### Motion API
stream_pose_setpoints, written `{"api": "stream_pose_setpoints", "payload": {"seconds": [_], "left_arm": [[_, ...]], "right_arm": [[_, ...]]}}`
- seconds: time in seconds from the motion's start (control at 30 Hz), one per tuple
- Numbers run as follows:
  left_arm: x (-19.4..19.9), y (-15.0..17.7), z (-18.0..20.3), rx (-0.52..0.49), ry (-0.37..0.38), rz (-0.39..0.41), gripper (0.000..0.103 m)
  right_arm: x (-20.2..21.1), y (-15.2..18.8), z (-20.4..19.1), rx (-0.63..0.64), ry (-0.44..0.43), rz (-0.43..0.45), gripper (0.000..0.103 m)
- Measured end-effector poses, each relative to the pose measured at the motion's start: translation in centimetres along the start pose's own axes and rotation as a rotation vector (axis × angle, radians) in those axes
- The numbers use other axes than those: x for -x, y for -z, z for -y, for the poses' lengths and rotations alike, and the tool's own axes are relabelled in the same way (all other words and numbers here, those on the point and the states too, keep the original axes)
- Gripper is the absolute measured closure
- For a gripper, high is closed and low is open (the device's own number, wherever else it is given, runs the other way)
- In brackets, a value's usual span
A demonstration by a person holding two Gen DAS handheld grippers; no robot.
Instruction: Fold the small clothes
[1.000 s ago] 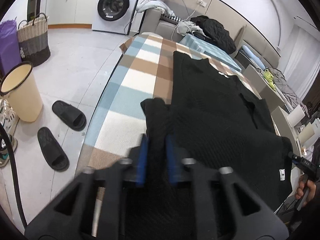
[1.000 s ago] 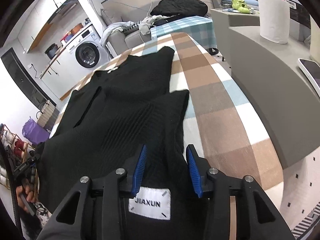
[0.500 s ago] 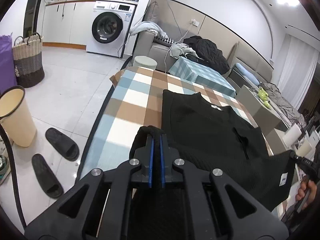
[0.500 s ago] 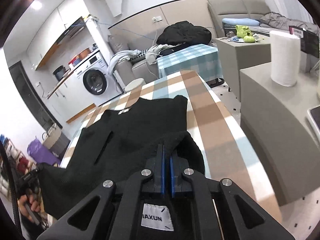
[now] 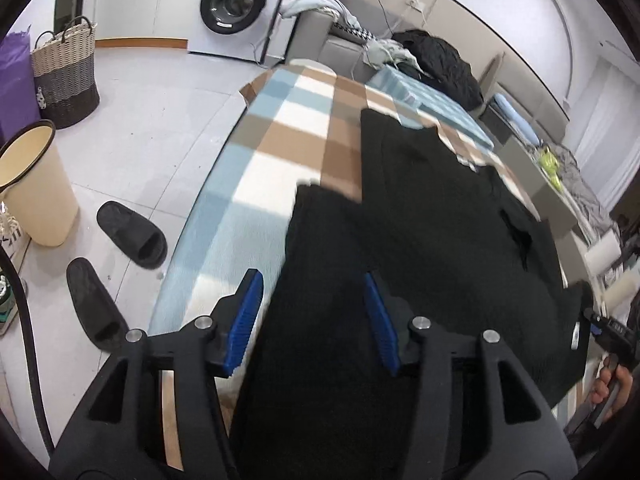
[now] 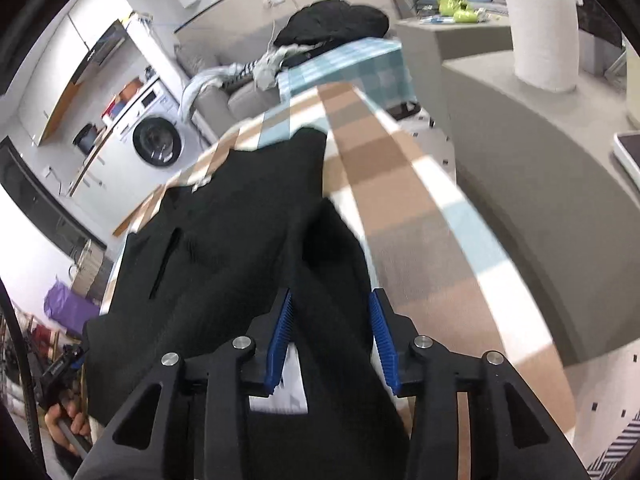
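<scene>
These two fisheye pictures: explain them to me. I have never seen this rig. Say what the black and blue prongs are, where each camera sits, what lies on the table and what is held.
No robot arm is here. A person holds a hand-operated two-finger tool in each hand, and a wide-angle camera on each looks forward along its blue fingers.

The left wrist view shows the left tool; the right wrist view shows the right tool. Both stand open, fingers apart, with cloth lying between them, so nothing is clamped.

On the checked tablecloth lies a black knit garment, spread out with a folded-in flap near each tool. A white label shows close to the right tool.

Beyond the table are a washing machine, slippers and a paper towel roll.
</scene>
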State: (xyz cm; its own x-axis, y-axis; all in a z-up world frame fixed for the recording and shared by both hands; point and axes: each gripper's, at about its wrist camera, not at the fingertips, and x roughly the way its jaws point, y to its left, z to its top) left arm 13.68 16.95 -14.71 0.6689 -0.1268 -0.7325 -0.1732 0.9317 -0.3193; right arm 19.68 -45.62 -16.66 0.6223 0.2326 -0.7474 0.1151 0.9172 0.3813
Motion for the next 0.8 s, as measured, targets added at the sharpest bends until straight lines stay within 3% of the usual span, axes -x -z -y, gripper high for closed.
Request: {"api": "stream_pose_setpoints", "payload": {"seconds": [0.13, 0.2, 0.27, 0.37, 0.47, 0.63, 0.7, 0.8], "left_arm": [[0.5, 1.3, 0.3, -0.019, -0.015, -0.001, 0.055], [0.7, 1.5, 0.5, -0.025, -0.027, 0.005, 0.055], [0.9, 1.6, 0.6, -0.024, -0.023, 0.004, 0.055], [1.3, 1.8, 1.1, -0.048, -0.040, 0.005, 0.055], [1.4, 2.0, 1.1, -0.045, -0.038, -0.001, 0.055], [1.8, 2.7, 1.2, -0.048, -0.056, -0.017, 0.055], [1.9, 3.1, 1.2, -0.056, -0.066, -0.028, 0.055], [2.2, 3.8, 1.1, -0.052, -0.072, -0.044, 0.055]], "right_arm": [[-0.4, 1.1, -0.5, 0.044, 0.007, -0.014, 0.066], [-0.3, 1.2, -0.9, 0.061, 0.003, -0.015, 0.088], [0.8, 1.5, -2.0, 0.123, -0.042, 0.017, 0.097], [2.2, 1.7, -2.3, 0.140, -0.032, 0.046, 0.098], [1.3, 1.9, -1.1, 0.112, 0.027, 0.009, 0.097], [1.7, 2.3, -0.4, 0.087, 0.001, -0.013, 0.089], [2.2, 2.9, -0.1, 0.086, -0.019, -0.022, 0.075], [2.3, 3.8, 0.3, 0.081, -0.028, -0.029, 0.067]]}}
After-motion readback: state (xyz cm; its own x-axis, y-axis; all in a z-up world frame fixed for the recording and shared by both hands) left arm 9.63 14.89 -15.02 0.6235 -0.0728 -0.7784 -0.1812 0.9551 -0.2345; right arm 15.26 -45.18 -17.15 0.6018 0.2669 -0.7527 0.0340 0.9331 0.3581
